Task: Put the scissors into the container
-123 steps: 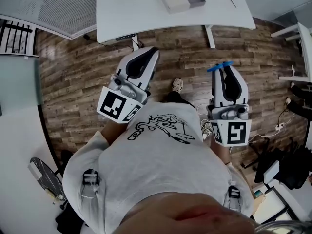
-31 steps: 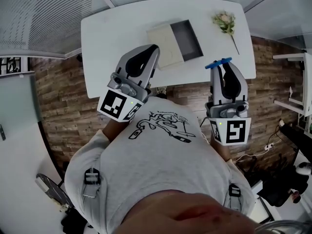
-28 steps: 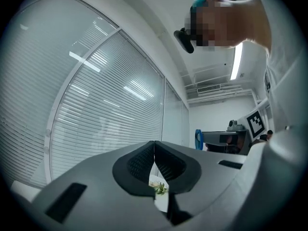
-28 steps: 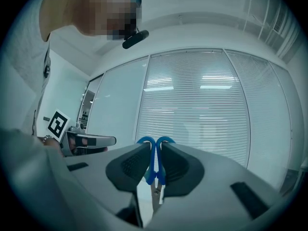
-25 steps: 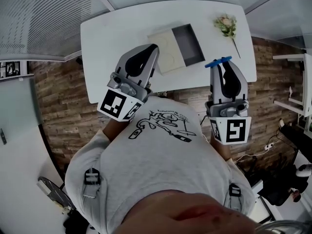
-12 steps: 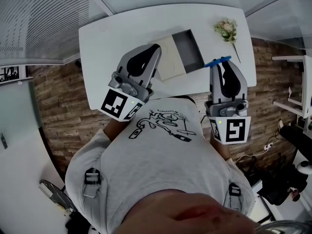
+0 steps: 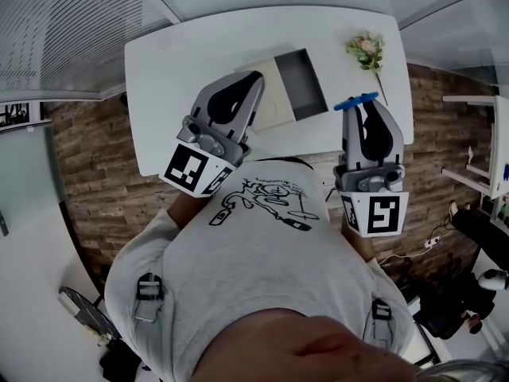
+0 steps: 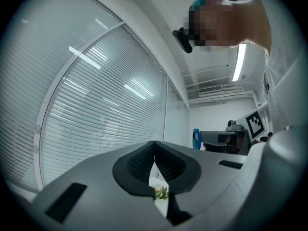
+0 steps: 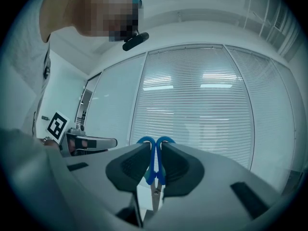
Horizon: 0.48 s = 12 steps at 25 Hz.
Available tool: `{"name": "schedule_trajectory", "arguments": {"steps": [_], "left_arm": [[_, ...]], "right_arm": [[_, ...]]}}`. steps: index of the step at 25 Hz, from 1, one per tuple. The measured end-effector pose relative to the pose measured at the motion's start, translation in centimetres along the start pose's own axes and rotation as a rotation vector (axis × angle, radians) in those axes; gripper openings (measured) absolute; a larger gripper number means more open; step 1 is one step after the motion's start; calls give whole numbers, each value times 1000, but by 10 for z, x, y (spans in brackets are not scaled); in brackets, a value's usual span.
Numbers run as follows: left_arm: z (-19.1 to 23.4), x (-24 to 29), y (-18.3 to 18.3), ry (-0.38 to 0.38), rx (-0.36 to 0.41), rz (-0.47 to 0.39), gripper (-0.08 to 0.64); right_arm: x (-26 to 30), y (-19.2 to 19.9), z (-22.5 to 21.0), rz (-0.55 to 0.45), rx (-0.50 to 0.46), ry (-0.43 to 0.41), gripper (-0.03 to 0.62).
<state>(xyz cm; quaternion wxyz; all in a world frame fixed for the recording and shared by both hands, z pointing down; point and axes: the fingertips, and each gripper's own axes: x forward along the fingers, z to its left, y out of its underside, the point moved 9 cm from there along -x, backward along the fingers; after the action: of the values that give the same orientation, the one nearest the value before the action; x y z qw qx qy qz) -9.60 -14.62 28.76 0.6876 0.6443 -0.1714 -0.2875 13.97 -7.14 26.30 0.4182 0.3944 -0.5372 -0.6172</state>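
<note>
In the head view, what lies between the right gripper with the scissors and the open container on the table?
Only bare white table. The head view shows nothing else between the right gripper, shut on the scissors, and the container.

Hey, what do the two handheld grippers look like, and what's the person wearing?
The left gripper and right gripper match: smooth light grey shells tapering to a tip, with black ribbed pads inside the jaws. Each carries a white marker cube printed with black squares at its rear. The person wears a pale grey top with a black line drawing on the chest.
</note>
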Motion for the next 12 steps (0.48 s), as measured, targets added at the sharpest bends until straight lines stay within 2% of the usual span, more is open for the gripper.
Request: {"name": "schedule_trajectory", "arguments": {"steps": [12], "left_arm": [[-23, 31, 0, -15, 14, -9, 20]], "right_arm": [[-8, 0, -40, -16, -5, -20, 78]]}}
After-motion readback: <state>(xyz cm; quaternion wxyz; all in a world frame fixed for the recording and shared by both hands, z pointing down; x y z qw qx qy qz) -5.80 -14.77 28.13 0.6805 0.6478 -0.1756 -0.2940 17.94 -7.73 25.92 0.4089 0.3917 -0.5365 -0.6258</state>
